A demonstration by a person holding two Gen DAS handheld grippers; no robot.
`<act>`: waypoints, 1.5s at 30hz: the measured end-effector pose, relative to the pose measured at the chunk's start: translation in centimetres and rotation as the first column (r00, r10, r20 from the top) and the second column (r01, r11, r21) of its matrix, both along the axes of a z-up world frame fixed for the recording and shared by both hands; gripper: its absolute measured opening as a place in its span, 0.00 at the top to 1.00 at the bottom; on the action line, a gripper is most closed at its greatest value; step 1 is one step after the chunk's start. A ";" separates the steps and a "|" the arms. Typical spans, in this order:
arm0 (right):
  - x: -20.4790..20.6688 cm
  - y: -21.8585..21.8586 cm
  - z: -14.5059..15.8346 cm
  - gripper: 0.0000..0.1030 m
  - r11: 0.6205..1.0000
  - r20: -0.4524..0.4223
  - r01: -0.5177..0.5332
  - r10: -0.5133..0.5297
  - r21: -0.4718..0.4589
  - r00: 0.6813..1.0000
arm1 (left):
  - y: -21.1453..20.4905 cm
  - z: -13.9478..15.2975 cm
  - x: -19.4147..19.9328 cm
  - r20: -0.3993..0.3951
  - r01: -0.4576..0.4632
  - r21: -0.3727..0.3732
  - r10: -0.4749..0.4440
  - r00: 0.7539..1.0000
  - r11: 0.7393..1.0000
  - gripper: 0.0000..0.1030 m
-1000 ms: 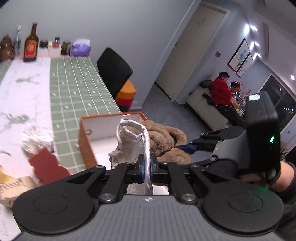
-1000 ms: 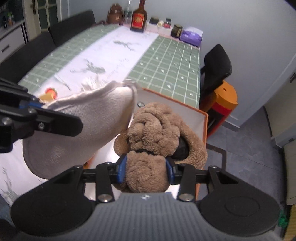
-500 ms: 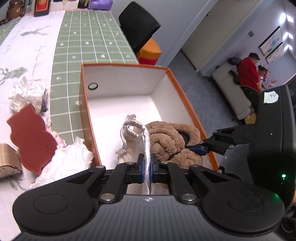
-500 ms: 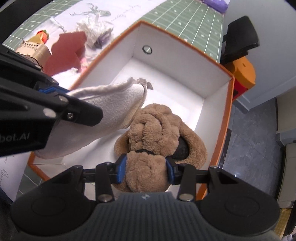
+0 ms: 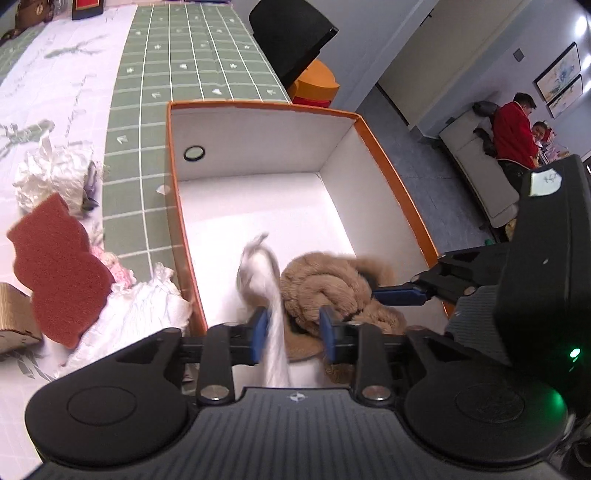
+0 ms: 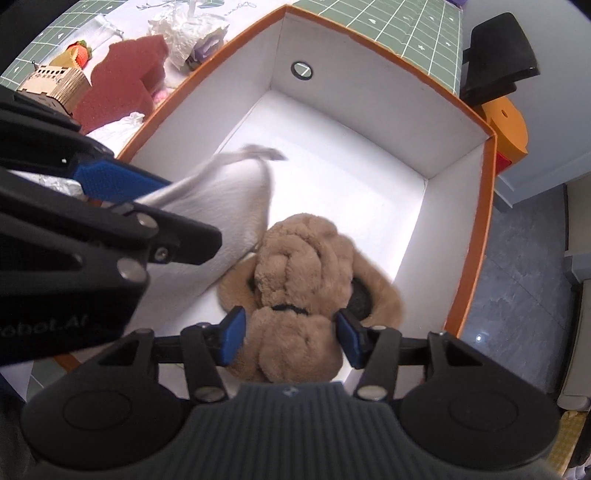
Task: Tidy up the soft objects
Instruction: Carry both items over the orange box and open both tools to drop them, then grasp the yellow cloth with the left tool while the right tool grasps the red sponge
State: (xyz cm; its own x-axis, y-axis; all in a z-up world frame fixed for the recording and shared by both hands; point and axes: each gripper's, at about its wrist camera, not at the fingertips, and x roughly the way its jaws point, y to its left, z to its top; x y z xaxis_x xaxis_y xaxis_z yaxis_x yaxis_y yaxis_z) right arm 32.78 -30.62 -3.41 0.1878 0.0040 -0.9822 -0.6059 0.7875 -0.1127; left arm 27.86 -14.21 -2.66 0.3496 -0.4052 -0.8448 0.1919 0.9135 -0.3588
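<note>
An orange box with white inside (image 5: pixel 258 147) (image 6: pixel 369 110) stands on the table. My left gripper (image 5: pixel 293 332) is open over its near end; a grey-white cloth (image 5: pixel 271 295) (image 6: pixel 229 199) is blurred and slipping down between its fingers into the box. My right gripper (image 6: pixel 290 334) is open too, its blue pads apart on either side of a brown plush toy (image 6: pixel 306 280) (image 5: pixel 332 288) that lies in the box beside the cloth.
Left of the box lie a dark red sponge (image 5: pixel 55 273) (image 6: pixel 122 85), white crumpled cloths (image 5: pixel 55 173) (image 5: pixel 129 317), a small pink item (image 5: pixel 114 266) and a wooden model house (image 6: pixel 55 83). A black chair (image 5: pixel 291 33) stands beyond the table edge.
Both grippers lowered into the box and opened. The cloth has come free of the left fingers and is falling. The plush toy has been let go and rests in the box.
</note>
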 end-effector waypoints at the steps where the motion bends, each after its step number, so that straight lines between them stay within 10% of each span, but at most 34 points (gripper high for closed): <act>1: -0.1 -0.1 0.2 0.42 1.000 0.005 0.002 -0.002 0.005 1.000 | 0.1 0.3 -0.2 0.008 -0.001 0.007 0.001 1.000 1.000 0.63; 12: -2.1 0.8 6.1 0.36 0.997 0.128 0.001 -0.011 0.076 0.992 | 3.9 7.2 -3.7 0.176 -0.004 0.014 0.002 0.984 1.000 0.53; 22: -5.2 6.3 11.1 0.36 0.963 0.270 -0.047 -0.027 0.264 0.963 | 10.6 11.1 -8.6 0.428 -0.083 0.176 0.000 0.904 0.981 0.53; 31: -9.0 13.1 9.3 0.36 0.924 0.328 -0.168 0.050 0.342 0.943 | 16.7 7.7 -11.4 0.424 -0.085 0.321 -0.063 0.903 0.943 0.55; 45: -7.6 18.4 2.8 0.21 0.957 0.277 -0.206 0.146 0.202 0.950 | 23.4 0.5 -11.6 0.345 0.003 0.472 -0.188 0.920 0.882 0.55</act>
State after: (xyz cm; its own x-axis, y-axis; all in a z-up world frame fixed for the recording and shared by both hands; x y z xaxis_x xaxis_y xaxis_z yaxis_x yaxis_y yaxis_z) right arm 25.14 -12.26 -0.61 0.4095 0.2760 -0.8696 -0.7111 0.6937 -0.1147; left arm 16.23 9.20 -2.15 0.6518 -0.0574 -0.7562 0.3203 0.9246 0.2060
